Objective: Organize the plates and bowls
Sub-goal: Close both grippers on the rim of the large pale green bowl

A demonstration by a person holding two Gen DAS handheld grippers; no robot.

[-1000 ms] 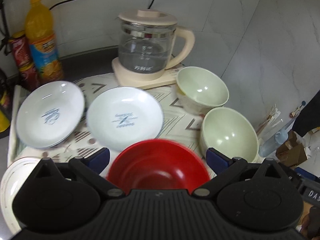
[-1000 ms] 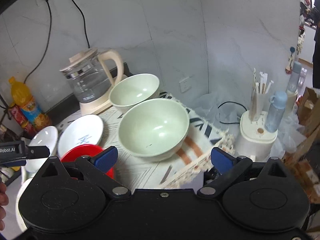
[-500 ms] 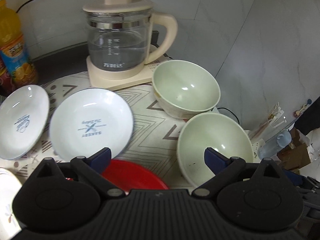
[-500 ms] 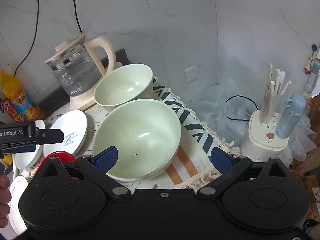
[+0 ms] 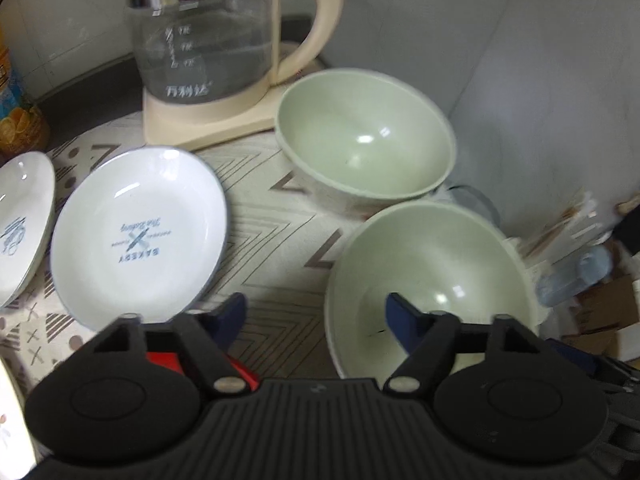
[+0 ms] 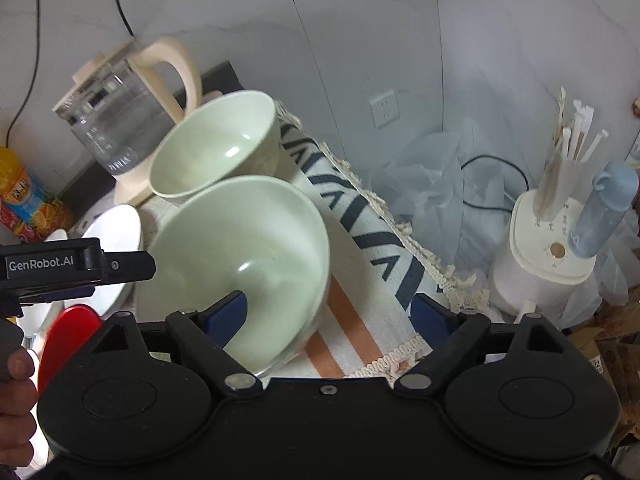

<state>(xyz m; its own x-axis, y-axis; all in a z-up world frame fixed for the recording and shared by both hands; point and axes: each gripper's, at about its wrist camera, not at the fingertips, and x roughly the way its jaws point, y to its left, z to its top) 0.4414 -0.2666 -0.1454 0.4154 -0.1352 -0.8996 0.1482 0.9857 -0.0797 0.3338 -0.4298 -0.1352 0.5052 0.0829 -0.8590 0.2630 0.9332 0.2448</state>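
Two pale green bowls stand on the patterned mat: the near bowl and the far bowl. My left gripper straddles the near bowl's left rim, one finger inside and one outside; its jaws are closing, pads apart from the rim. My right gripper straddles the same bowl's right rim, jaws closing too, without touching. Two white plates lie to the left. A red bowl is mostly hidden behind the left gripper.
A glass kettle on its cream base stands behind the bowls. An orange drink bottle is at the far left. Right of the mat's fringed edge sit a white appliance with straws and a blue bottle.
Both grippers have come forward and down onto the near green bowl, and their jaws have narrowed. The red bowl has slipped almost out of the left wrist view.
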